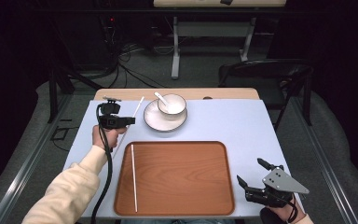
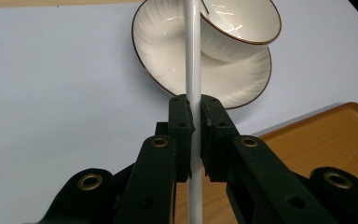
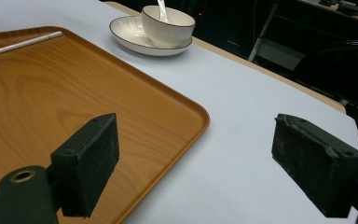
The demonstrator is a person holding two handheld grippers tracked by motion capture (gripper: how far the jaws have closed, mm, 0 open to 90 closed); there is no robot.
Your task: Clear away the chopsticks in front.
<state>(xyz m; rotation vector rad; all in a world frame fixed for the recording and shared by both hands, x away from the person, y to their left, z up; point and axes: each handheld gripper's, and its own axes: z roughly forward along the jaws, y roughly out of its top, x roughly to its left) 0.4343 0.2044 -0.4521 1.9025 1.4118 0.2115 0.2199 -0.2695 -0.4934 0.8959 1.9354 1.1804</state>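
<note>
Right gripper is sitting at 5 o'clock, just off the tray's corner, jaws gaping wide with nothing between them. One chopstick is lying in the tray at 7. Left gripper at 10 is pinching the other chopstick, pointing toward the bowl and plate at 12.

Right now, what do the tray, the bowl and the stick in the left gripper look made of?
Tray: wood or wood-look laminate, with visible grain and a smooth satin sheen. Bowl: likely glazed ceramic, glossy off-white with a thin dark rim line and faint ribbing. White chopstick, clamped in the left gripper: smooth and glossy, probably plastic or melamine; the look alone doesn't settle it.
</note>
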